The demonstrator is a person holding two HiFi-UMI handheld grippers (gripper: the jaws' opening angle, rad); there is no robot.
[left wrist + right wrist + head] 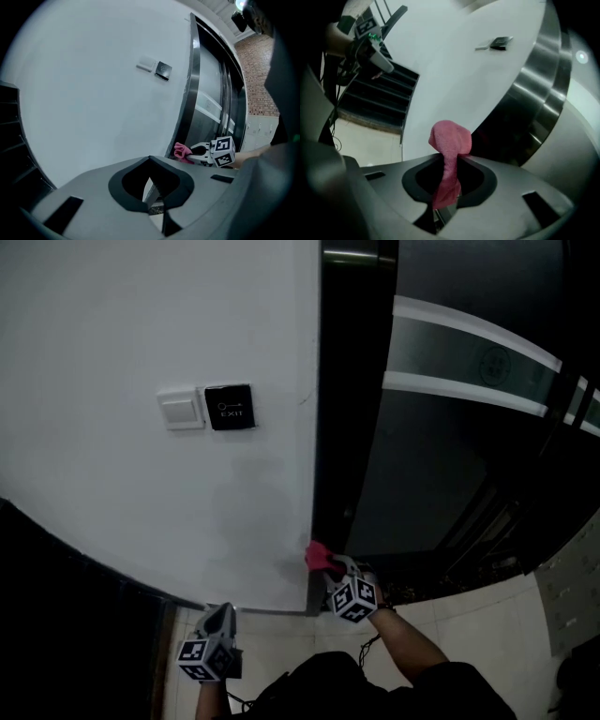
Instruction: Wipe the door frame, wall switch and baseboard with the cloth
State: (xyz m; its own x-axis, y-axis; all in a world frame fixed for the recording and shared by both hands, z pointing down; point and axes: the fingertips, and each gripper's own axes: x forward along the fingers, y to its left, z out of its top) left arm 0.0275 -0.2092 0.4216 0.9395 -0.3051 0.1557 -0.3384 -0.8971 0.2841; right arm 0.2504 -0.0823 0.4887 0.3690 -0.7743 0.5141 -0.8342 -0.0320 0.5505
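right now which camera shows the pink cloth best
The right gripper view: the pink cloth sits centre frame, pinched in the right tongs with its bunched end sticking out. The head view shows only a small pink bit at the door frame's edge, low down. The left gripper view shows a small wad at those tongs' tip.

Head view: the camera on my head looks steeply down the white wall (112,352) from above the wall switch (180,410) and door frame (330,427), with my left gripper (221,613) and right gripper (334,568) at its lower edge. Left gripper view: riding low behind my left fingers (151,194), it faces up along that wall from a little way off, sharing switch, frame and right gripper with the head view. Right gripper view: close to the frame's foot, it looks up at the same switch, my left gripper at upper left.
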